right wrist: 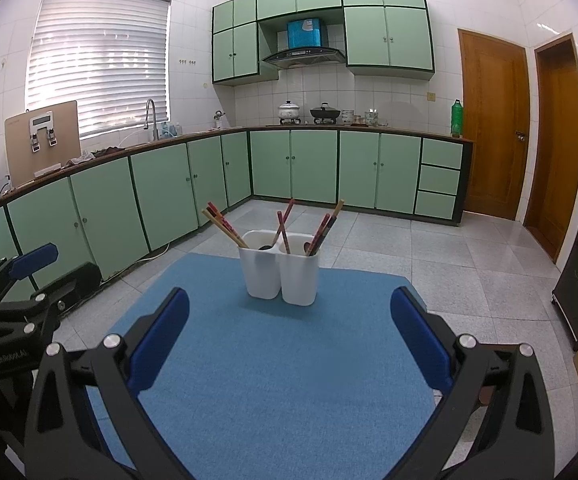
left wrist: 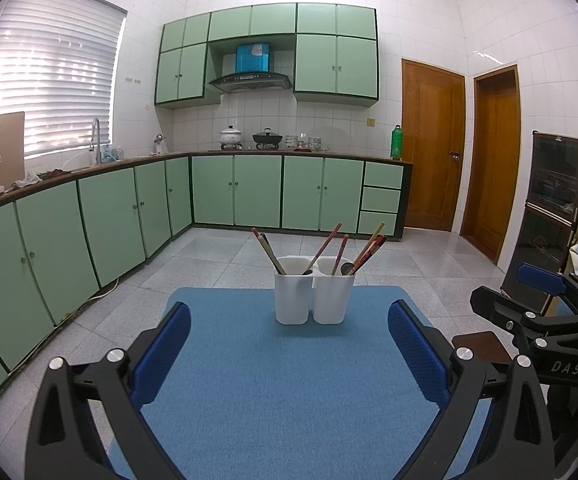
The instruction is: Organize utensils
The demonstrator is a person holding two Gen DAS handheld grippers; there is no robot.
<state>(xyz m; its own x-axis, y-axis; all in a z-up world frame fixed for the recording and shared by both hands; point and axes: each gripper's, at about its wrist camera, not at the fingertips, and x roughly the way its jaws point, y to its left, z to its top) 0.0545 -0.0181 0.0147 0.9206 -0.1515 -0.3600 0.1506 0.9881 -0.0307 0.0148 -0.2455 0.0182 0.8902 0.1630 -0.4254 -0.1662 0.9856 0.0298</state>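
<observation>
While both grippers, left (left wrist: 289,354) and right (right wrist: 289,340), hover with fingers wide apart and empty, we see chopsticks (left wrist: 331,246) and spoons (left wrist: 347,269) mixed across both cups (left wrist: 311,296) mid-desk (left wrist: 289,400): sorted or pending, unclear.

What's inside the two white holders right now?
Chopsticks lean in the left holder; more chopsticks and a spoon in the right holder. Their lower ends are hidden by the walls.

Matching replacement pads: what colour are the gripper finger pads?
Blue, on black frames; clearest on the left gripper fingers in the left wrist view.
</observation>
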